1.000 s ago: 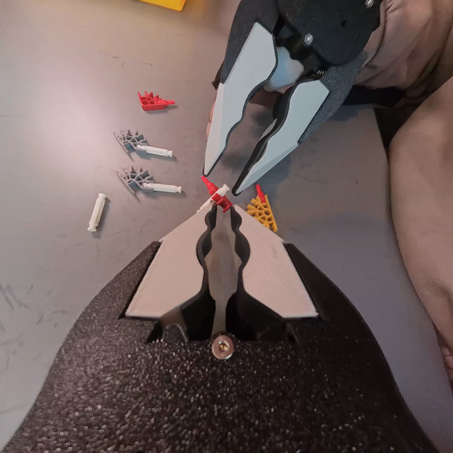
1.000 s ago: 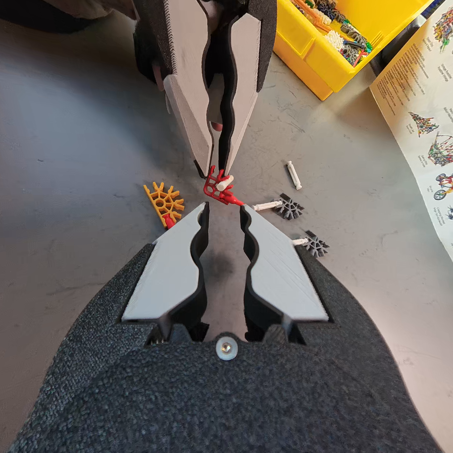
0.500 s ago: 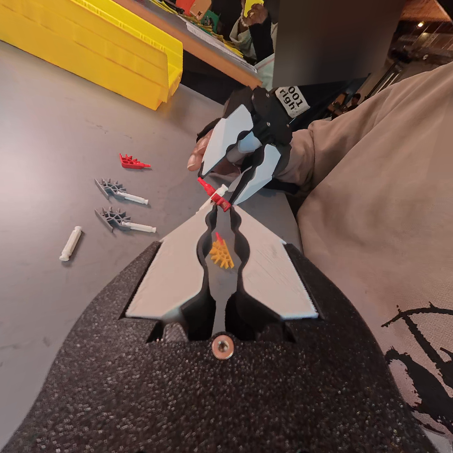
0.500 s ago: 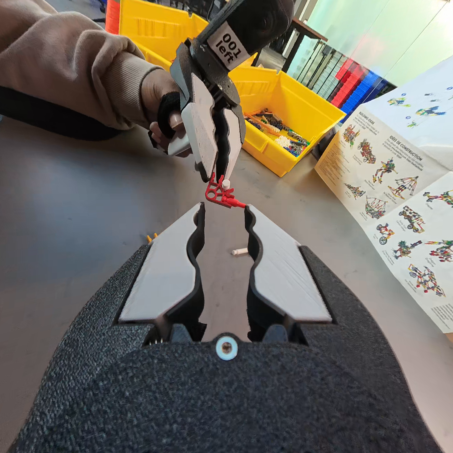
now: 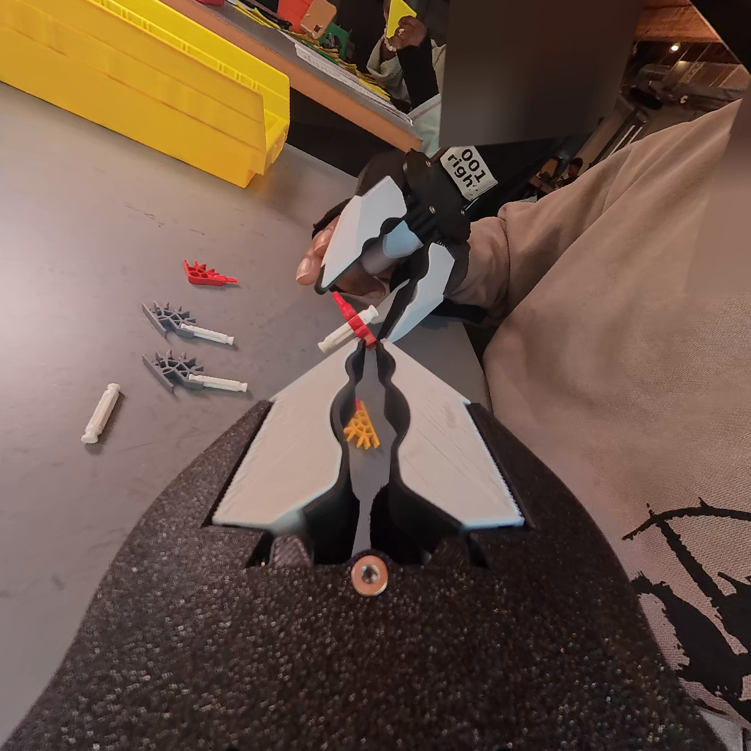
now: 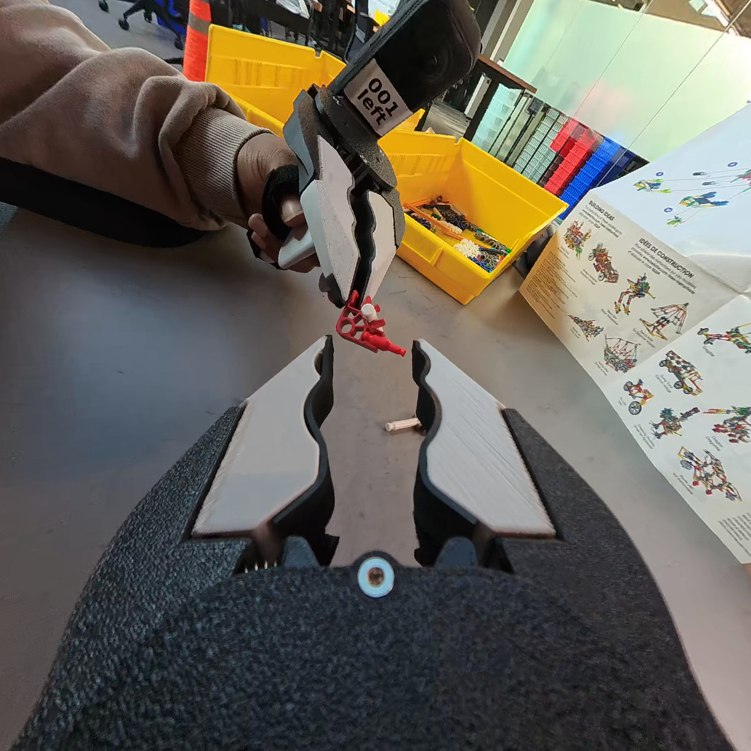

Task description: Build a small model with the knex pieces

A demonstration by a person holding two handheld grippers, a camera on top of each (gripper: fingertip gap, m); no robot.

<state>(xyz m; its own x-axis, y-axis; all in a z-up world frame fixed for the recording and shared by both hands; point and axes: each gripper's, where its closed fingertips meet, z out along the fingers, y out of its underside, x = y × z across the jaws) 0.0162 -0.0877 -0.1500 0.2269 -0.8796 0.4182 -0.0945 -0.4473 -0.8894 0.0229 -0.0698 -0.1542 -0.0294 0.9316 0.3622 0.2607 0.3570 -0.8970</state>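
My left gripper (image 5: 369,345) is shut on a small red connector (image 5: 359,325) and holds it above the grey table. A white rod (image 5: 345,331) and a short red rod (image 5: 340,304) are plugged into the connector. In the right wrist view the left gripper (image 6: 350,300) hangs tips down, with the red connector (image 6: 357,321) pinched at its tips. My right gripper (image 6: 372,343) is open and empty. Its tips are just short of the connector, with the red rod (image 6: 388,346) pointing between them. It also shows in the left wrist view (image 5: 353,313).
On the table lie a yellow connector (image 5: 361,430), a red connector (image 5: 199,274), two grey connectors with white rods (image 5: 170,321) (image 5: 174,367) and a loose white rod (image 5: 100,418). A yellow bin of parts (image 6: 467,227) and a folded instruction sheet (image 6: 650,325) stand at the right. My left and right fingertips are right by each other.
Both grippers have risen from the table and tilted up. The red connector with its rods has been lifted with the left gripper. The right gripper has stayed open just in front of it.
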